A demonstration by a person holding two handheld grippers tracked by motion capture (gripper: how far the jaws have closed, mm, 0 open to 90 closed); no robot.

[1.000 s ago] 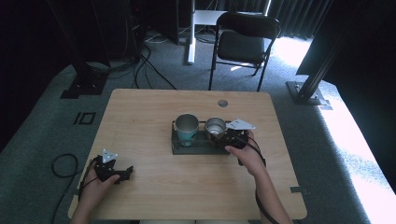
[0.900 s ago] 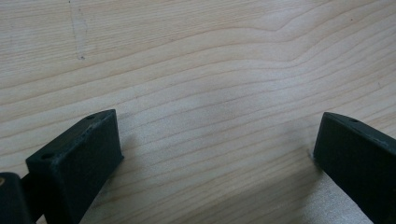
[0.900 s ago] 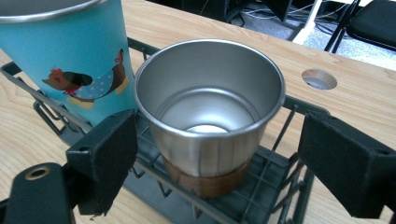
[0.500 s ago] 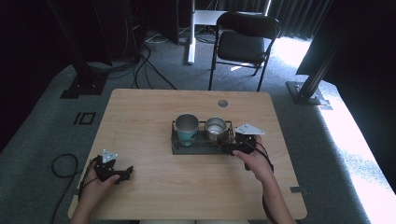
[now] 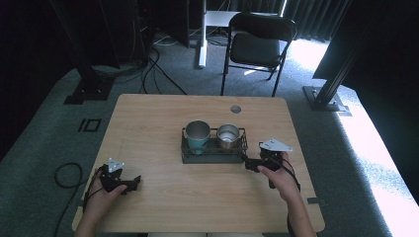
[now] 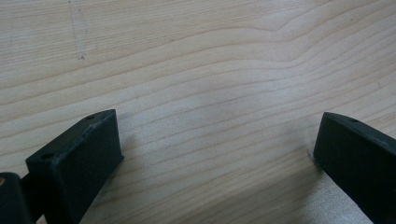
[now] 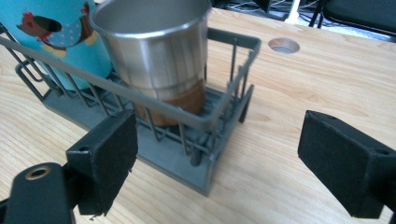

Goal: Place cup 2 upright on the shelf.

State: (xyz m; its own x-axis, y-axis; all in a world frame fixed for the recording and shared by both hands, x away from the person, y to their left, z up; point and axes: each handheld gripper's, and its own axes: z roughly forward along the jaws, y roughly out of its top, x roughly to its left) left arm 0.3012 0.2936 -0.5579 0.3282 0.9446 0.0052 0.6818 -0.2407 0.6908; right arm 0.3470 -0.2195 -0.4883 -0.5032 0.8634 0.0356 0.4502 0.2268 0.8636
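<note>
Grey wire rack [image 7: 219, 116] stood on the pale wooden bench [image 5: 158, 123] just ahead of the right tongs [image 7: 217, 161], whose jaws were spread wide and clear of it. Inside it sat a plain steel cup [image 7: 154, 56], nearer those tongs, and a teal printed steel cup [image 7: 56, 32] beyond. Well apart, the left tongs [image 6: 215, 154] gaped over bare wood
</note>
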